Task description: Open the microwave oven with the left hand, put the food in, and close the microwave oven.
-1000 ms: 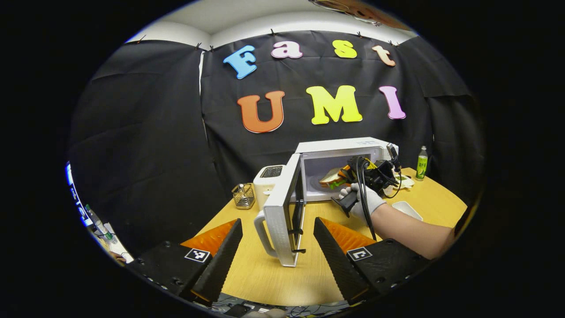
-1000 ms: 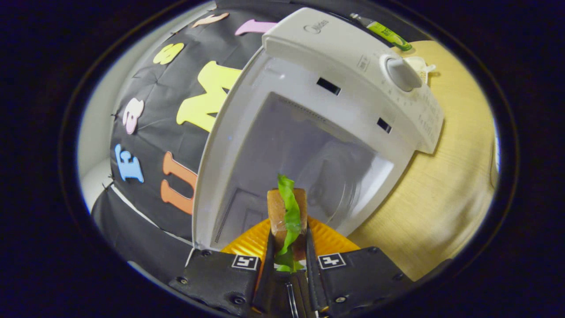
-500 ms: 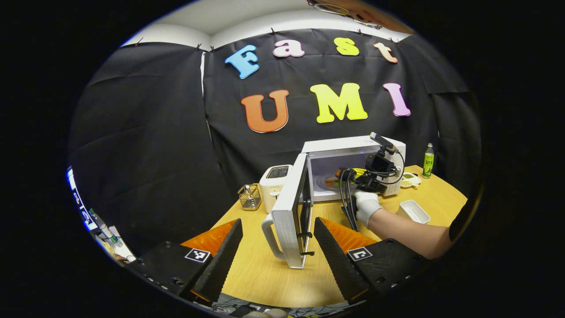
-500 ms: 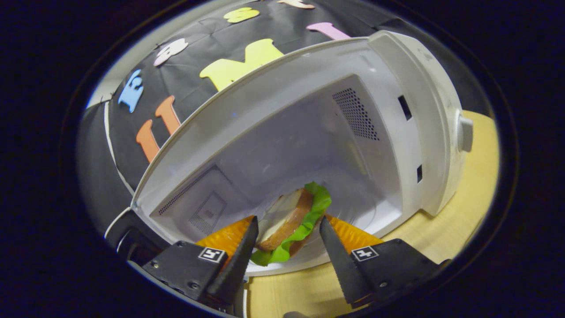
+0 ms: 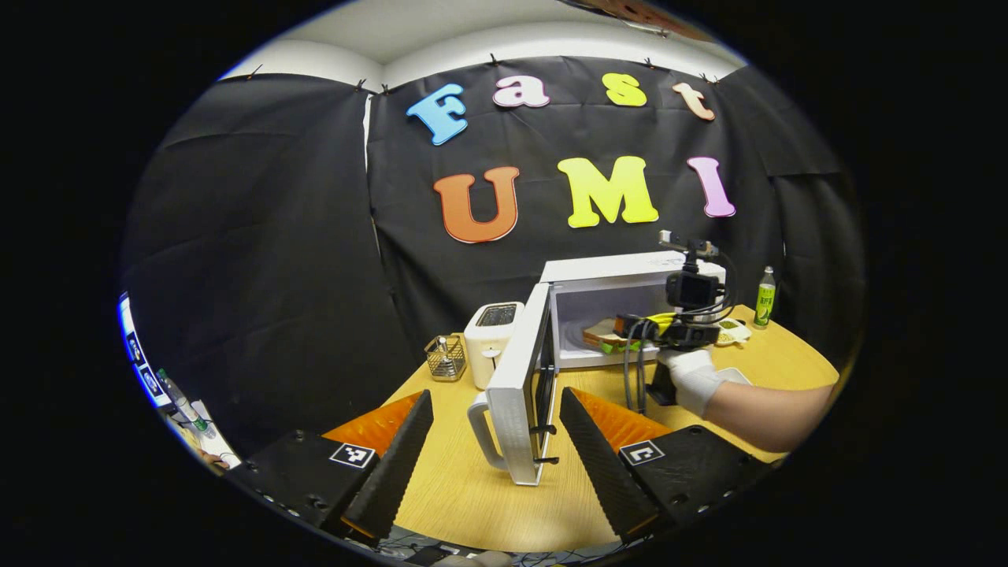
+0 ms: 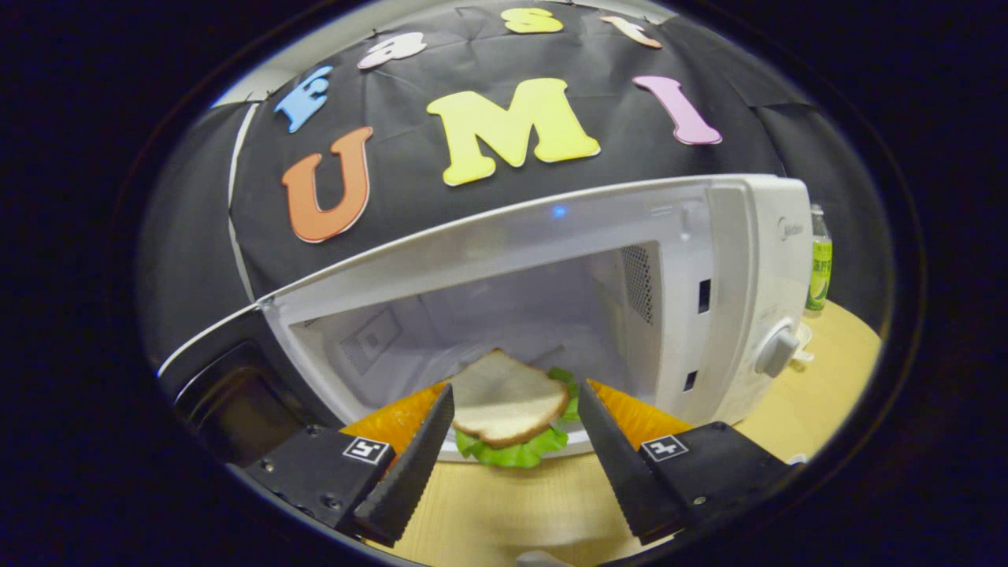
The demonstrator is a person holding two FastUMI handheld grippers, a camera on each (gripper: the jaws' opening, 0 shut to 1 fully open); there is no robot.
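Note:
The white microwave stands at the back of the wooden table with its door swung wide open toward me. A sandwich of bread and green lettuce lies flat on the floor of the cavity near its front edge. My right gripper is open just outside the cavity, its fingers either side of the sandwich without touching it; in the left gripper view it is held by a gloved hand. My left gripper is open, a little in front of the door's handle.
A white toaster and a wire basket stand left of the microwave. A green bottle stands at the back right, with a small dish beside it. A white tub lies behind the forearm.
My right gripper opened and let the sandwich go inside the cavity, then levelled out and drew back a little. The sandwich now lies flat. My left gripper barely moved.

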